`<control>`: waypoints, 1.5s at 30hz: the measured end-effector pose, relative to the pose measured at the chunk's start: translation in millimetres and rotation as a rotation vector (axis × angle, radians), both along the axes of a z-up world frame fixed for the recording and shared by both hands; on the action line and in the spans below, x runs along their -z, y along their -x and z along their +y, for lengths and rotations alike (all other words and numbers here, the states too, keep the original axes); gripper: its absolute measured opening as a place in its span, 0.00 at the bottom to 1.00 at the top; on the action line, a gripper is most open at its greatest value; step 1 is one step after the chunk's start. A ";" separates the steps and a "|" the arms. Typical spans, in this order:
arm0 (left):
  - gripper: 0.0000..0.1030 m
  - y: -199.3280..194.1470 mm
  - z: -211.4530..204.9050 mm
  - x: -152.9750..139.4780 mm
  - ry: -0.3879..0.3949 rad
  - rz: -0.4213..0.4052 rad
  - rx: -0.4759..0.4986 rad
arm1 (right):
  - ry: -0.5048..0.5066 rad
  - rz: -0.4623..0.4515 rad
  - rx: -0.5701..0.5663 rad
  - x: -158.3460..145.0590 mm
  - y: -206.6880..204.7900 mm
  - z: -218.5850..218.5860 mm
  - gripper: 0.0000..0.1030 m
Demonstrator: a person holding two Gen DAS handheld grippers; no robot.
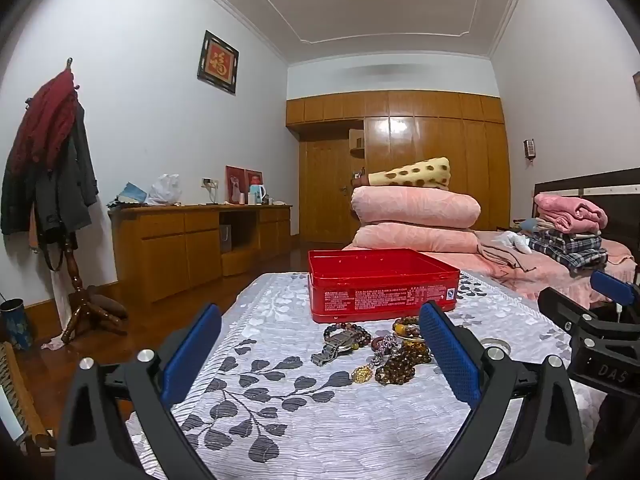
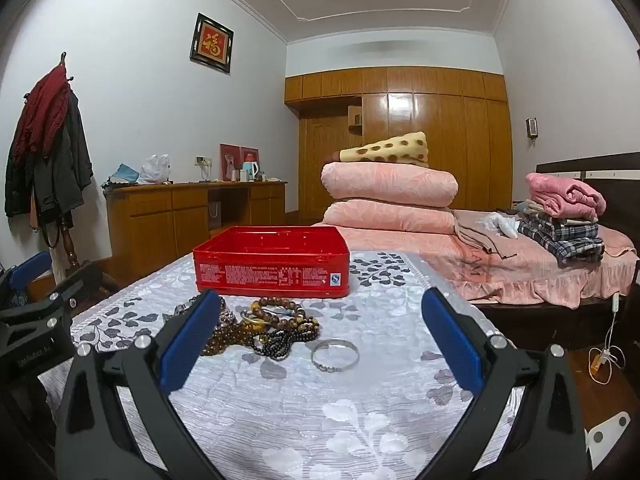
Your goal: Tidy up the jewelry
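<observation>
An open red tin box (image 1: pixel 382 282) stands on the leaf-patterned tablecloth (image 1: pixel 280 412); it also shows in the right wrist view (image 2: pixel 272 262). In front of it lies a pile of jewelry (image 1: pixel 380 350): bead bracelets, a metal watch (image 1: pixel 336 346), a gold pendant (image 1: pixel 362 374). In the right wrist view the pile (image 2: pixel 264 326) lies beside a silver bangle (image 2: pixel 335 355) that sits apart. My left gripper (image 1: pixel 320 356) is open and empty, short of the pile. My right gripper (image 2: pixel 320 344) is open and empty, with the bangle between its fingers' line.
A bed (image 2: pixel 540 264) with folded pink quilts (image 2: pixel 390 196) and clothes stands behind and right of the table. A wooden desk (image 1: pixel 192 240) and a coat rack (image 1: pixel 52 184) are at the left. A white cable (image 2: pixel 606 356) lies on the floor at right.
</observation>
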State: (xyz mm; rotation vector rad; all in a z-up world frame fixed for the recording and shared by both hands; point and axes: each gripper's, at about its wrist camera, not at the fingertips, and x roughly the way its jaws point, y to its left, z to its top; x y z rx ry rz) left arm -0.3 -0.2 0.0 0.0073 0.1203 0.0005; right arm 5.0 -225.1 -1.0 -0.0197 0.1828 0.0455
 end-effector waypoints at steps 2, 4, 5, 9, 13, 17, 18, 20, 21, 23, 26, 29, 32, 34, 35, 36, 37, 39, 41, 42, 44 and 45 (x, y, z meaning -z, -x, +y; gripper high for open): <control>0.94 0.1 0.0 -0.1 0.001 -0.001 -0.001 | -0.002 0.001 0.002 0.1 0.1 -0.3 0.95; 0.94 0.0 0.1 -0.1 0.001 -0.002 -0.005 | 0.000 0.002 0.001 0.1 -0.1 -0.2 0.95; 0.94 -0.1 0.1 0.0 0.002 -0.002 -0.004 | 0.000 0.001 0.001 0.1 0.0 -0.2 0.95; 0.94 -0.8 0.9 -1.4 0.005 -0.003 -0.003 | 0.000 0.001 0.001 0.2 0.1 -0.3 0.95; 0.94 -0.6 1.1 -0.9 0.004 -0.006 0.000 | -0.001 0.001 0.001 0.5 -0.2 -0.4 0.95; 0.94 -0.3 0.8 -0.7 0.004 -0.007 -0.002 | -0.001 0.003 0.001 0.8 -0.4 -0.4 0.95; 0.94 -0.4 0.9 -0.8 0.004 -0.007 -0.002 | -0.001 0.002 0.001 0.9 -0.4 -0.4 0.95; 0.94 0.4 -0.6 -4.7 0.004 -0.007 -0.002 | -0.002 0.002 0.001 0.8 -0.2 -0.4 0.95; 0.94 0.3 -0.9 -4.7 0.003 -0.007 -0.003 | -0.002 0.002 0.001 0.8 -0.3 -0.3 0.95; 0.94 0.5 -0.5 -4.9 0.004 -0.007 -0.003 | -0.002 0.002 0.001 0.8 -0.2 -0.4 0.95; 0.94 0.4 -0.4 -4.5 0.004 -0.007 -0.002 | -0.002 0.003 0.000 0.8 -0.1 -0.4 0.95; 0.94 0.5 -0.5 -4.5 0.004 -0.007 -0.002 | -0.003 0.004 0.001 0.8 -0.2 -0.4 0.95; 0.94 0.5 -0.5 -4.4 0.004 -0.007 -0.002 | -0.003 0.004 0.001 1.0 -0.3 -0.5 0.95; 0.94 0.5 -0.5 -4.2 0.005 -0.007 -0.002 | -0.003 0.004 0.001 1.1 -0.5 -0.6 0.95; 0.94 0.5 -0.5 -4.5 0.004 -0.007 -0.001 | -0.003 0.004 0.001 1.2 -0.6 -0.7 0.95; 0.94 0.5 -0.6 -4.1 0.004 -0.007 -0.002 | -0.003 0.004 0.001 1.3 -0.7 -0.7 0.95; 0.94 0.5 -0.7 -4.8 0.003 -0.008 -0.002 | -0.004 0.004 0.001 1.4 -0.8 -0.7 0.95; 0.94 0.5 -0.5 -4.2 0.004 -0.008 -0.002 | -0.004 0.006 0.000 1.6 -1.0 -0.7 0.95; 0.94 0.3 -0.5 -4.7 0.004 -0.007 -0.002 | -0.004 0.005 0.000 1.5 -1.0 -0.8 0.95; 0.94 0.5 -0.5 -4.2 0.004 -0.007 -0.002 | -0.004 0.005 0.000 1.5 -1.1 -0.9 0.95; 0.94 0.5 -0.6 -4.5 0.004 -0.008 -0.003 | -0.004 0.005 0.000 1.6 -1.3 -1.0 0.95; 0.94 0.5 -0.5 -4.6 0.005 -0.008 -0.002 | -0.005 0.006 0.000 1.6 -1.4 -1.1 0.95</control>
